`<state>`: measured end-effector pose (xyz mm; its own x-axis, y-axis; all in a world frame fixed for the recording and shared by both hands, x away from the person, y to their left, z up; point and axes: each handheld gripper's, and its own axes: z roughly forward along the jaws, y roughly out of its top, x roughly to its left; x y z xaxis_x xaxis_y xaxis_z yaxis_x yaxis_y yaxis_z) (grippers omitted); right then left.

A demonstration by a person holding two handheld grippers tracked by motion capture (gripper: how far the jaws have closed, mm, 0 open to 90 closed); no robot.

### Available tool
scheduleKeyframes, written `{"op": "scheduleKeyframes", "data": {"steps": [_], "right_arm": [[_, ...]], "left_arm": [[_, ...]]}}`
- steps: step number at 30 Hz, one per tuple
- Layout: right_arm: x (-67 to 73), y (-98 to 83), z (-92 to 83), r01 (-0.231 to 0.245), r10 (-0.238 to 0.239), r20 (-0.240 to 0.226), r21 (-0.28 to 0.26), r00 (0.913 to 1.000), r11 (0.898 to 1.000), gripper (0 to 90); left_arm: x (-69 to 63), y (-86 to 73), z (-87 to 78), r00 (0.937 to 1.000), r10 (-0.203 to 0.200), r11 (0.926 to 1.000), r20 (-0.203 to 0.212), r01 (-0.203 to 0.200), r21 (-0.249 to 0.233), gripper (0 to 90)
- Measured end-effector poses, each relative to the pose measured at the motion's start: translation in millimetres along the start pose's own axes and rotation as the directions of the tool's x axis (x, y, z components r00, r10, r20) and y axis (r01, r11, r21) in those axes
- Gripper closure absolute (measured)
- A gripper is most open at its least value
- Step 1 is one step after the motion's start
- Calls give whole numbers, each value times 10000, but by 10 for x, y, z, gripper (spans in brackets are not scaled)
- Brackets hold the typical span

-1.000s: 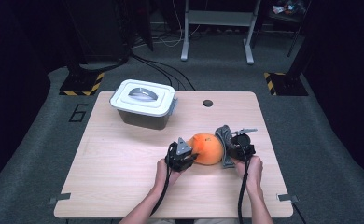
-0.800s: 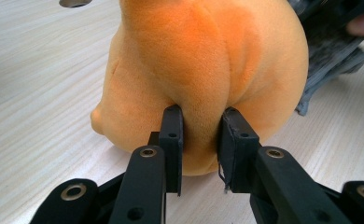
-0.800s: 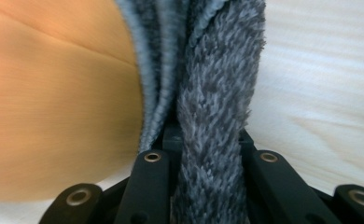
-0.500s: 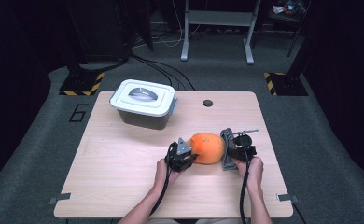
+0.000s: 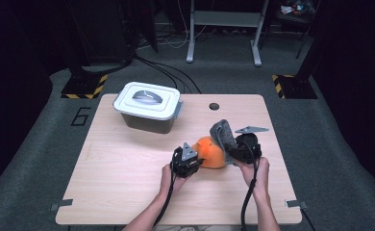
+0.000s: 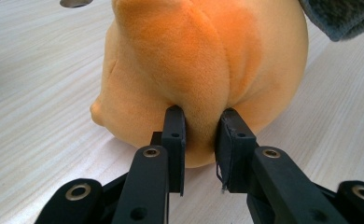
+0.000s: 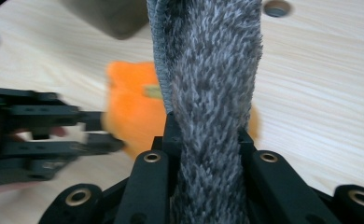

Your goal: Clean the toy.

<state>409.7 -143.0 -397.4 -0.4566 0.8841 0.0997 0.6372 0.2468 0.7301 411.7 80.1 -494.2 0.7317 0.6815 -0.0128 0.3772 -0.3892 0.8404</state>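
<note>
An orange plush toy (image 5: 208,154) lies on the wooden table (image 5: 123,187), right of centre. My left gripper (image 5: 195,161) reaches in from the toy's left. Its jaws are shut on a pinched fold of the orange plush (image 6: 194,60), and the left gripper (image 6: 201,135) stays low by the tabletop. My right gripper (image 5: 231,150) is at the toy's right side, shut on a grey fuzzy cloth (image 5: 222,133) that stands up above the toy. In the right gripper view the grey cloth (image 7: 213,70) runs up between the jaws of the right gripper (image 7: 208,135), with the orange toy (image 7: 133,112) behind it.
A grey container with a white lid (image 5: 149,102) stands at the table's back left. A round cable hole (image 5: 214,106) is near the back edge. Bare wood lies left of and in front of the hands.
My right gripper has risen, and the grey cloth it holds now stands higher over the orange toy. The left gripper and the toy have stayed in place.
</note>
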Motion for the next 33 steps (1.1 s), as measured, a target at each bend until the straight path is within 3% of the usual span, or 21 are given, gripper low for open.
{"op": "scheduleKeyframes", "data": {"steps": [3,5,7,9,16,23,28,33], "right_arm": [[156,78,54,379,-375,-438,77,9983,9993,752],[236,110,109,378,-360,-992,171,9944,9991,752],[298,130,177,610,-570,-944,401,9939,9973,752],[298,135,246,509,-449,-1046,562,9935,9971,752],[272,115,304,526,-499,-453,615,9977,9967,754],[131,77,272,420,-426,97,523,9990,9978,754],[-20,28,254,-78,60,384,460,9992,9989,754],[-218,-61,303,-610,561,924,512,9941,9968,754]], "left_arm": [[3,0,-8,10000,-73,10000,55,73,26,756],[8,-5,-12,10000,-1,10000,4,1,5,758],[10,-14,-14,10000,-33,10000,21,33,-24,759],[15,-21,-14,10000,4,10000,-29,-4,-73,761],[7,-32,-13,9999,141,9999,-54,-141,-91,768],[-11,-29,-9,9998,194,9998,-30,-195,-102,768],[-13,-23,-10,9998,196,9998,-3,-196,-82,768],[0,-20,-5,9999,130,9998,66,-129,-124,769]]}}
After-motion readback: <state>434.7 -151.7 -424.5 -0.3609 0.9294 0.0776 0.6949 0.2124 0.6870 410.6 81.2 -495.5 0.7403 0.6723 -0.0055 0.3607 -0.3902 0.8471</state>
